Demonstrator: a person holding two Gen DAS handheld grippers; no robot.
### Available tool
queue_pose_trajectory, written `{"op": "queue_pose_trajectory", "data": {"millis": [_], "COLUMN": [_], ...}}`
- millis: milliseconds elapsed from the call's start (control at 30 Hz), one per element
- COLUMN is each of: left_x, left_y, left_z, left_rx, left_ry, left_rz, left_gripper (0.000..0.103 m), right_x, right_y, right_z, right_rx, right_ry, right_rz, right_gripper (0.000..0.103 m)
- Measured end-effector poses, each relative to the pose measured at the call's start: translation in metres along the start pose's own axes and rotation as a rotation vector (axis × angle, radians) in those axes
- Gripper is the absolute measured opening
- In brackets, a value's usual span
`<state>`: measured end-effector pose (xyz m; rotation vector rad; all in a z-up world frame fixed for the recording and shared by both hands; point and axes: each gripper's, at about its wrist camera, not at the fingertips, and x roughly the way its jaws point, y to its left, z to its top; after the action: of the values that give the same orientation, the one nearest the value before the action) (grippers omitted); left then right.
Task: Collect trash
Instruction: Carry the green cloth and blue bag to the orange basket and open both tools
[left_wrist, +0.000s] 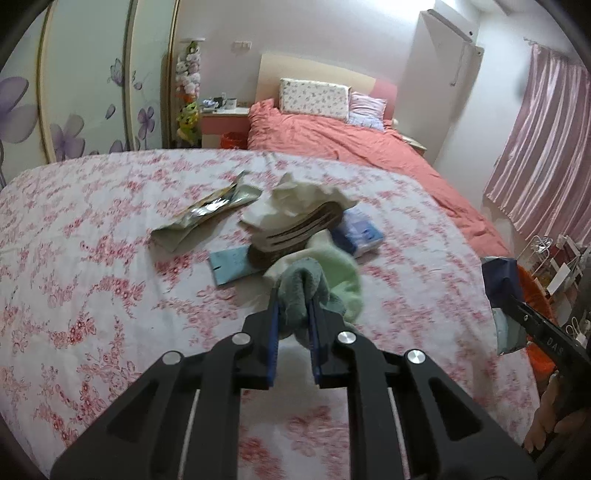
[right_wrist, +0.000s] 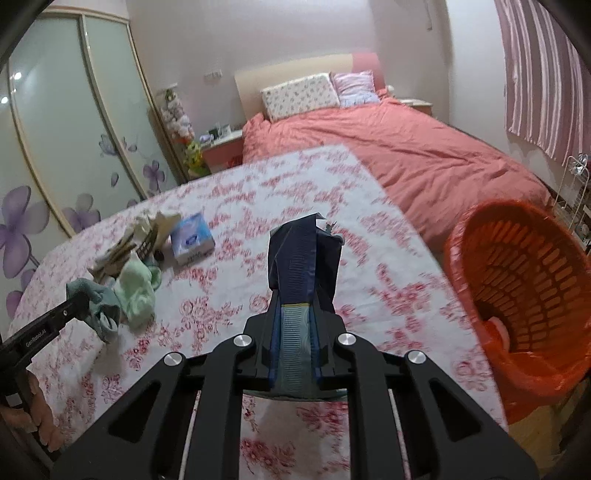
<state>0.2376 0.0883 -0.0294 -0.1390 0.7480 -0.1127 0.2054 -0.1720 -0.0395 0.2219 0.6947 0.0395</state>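
Your left gripper (left_wrist: 293, 295): clamped on the teal cloth (left_wrist: 301, 286) — off the floral sheet (left_wrist: 92, 277).
Your right gripper (right_wrist: 295, 291): pinching the dark wrapper (right_wrist: 325, 258) — orange basket (right_wrist: 517, 295) beside.

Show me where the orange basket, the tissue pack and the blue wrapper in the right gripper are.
orange basket (right_wrist: 458, 254): right wrist view, on its near rim.
tissue pack (right_wrist: 192, 240): right wrist view, on its printed top.
blue wrapper (right_wrist: 325, 258): right wrist view, on its dark upper part above the fingers.
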Motion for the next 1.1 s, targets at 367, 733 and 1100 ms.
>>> {"op": "queue_pose_trajectory", "data": {"millis": [367,733,1100], "left_x": [-0.022,-0.017,0.017], "left_y": [-0.073,-0.185,-0.296], "left_z": [0.007,0.007,0.0], "left_rx": [0.048,0.153,0.292], "left_ry": [-0.046,-0.027,0.02], "left_rz": [-0.13,-0.34,-0.476], "left_gripper": [0.015,0.015,0.015], "right_x": [-0.052,-0.083,-0.07], "right_y": [-0.045,-0.103,-0.161], "right_z": [0.012,0.013,0.015], "right_rx": [0.065,0.146,0.247], "right_ry": [-0.145,-0.247,-0.252], "right_rz": [-0.075,-0.188,-0.227], "right_gripper": [0.014,0.014,0.014]}}
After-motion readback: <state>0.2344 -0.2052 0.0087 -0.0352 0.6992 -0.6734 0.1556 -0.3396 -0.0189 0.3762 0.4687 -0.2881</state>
